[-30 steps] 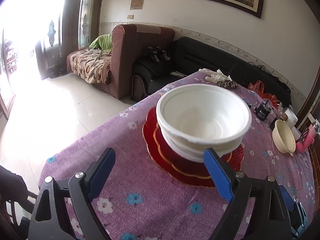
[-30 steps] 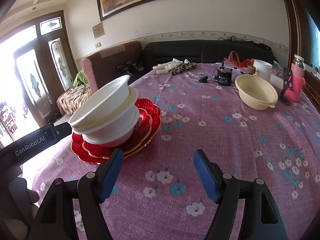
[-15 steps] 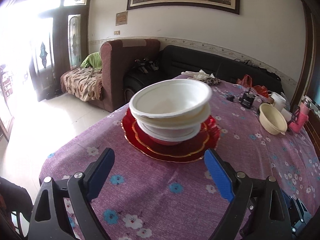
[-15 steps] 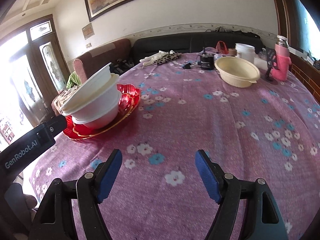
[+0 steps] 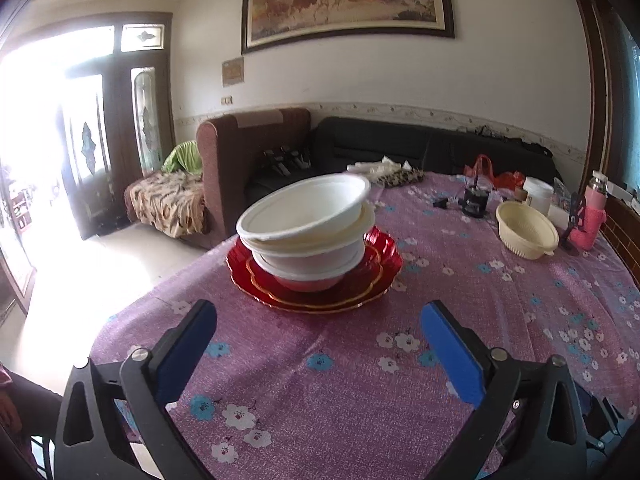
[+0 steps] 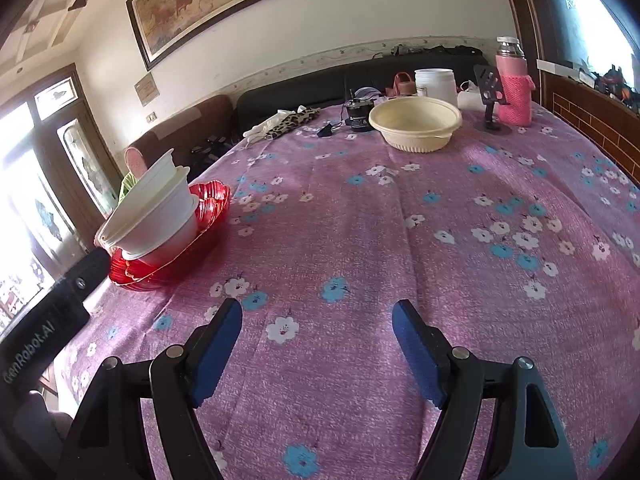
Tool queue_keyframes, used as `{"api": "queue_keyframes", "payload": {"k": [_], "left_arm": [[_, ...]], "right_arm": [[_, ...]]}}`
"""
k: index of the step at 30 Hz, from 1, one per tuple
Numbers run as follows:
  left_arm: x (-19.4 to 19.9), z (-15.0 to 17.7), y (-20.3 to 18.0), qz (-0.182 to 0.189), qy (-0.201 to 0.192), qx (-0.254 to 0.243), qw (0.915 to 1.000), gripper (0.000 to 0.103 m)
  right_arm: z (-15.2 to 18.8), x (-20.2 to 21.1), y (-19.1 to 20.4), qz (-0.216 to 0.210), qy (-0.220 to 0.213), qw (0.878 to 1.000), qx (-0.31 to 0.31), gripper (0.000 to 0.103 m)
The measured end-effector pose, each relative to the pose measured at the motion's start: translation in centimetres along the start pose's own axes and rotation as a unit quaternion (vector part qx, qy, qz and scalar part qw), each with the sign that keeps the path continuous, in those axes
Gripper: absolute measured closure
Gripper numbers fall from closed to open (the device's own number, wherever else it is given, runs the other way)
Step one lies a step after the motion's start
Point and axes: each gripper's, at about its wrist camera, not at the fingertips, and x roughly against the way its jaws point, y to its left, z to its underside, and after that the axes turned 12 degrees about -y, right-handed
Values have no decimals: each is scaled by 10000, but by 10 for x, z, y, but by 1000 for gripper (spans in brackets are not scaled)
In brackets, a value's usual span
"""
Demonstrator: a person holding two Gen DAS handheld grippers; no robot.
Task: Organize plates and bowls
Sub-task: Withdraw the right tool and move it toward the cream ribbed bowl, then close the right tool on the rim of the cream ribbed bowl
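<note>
Left claw [image 5: 318,344] wide, nothing between pads, jaws just been opening further; hovers over purple floral worktop [image 5: 360,380] short of stack. Stack: white bowls [image 5: 306,220] nested (top one tilted) on red plates [image 5: 384,268], near worktop's left edge. Right claw [image 6: 318,336] also wide, empty, above bare cloth. Cream bowl [image 6: 416,124] sits alone at far side, well apart from stack, near pink bottle [image 6: 514,84].

bowls [image 5: 308,216] stacked on plates [image 5: 384,256]; another bowl [image 5: 526,234] well apart, right.
</note>
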Motion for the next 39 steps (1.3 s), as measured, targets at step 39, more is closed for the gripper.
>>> {"api": "queue_keyframes", "payload": {"k": [39], "left_arm": [[-48, -88, -80, 1263, 38, -366, 9913, 0]], "right_arm": [[-119, 4, -77, 904, -872, 9920, 84, 15]]}}
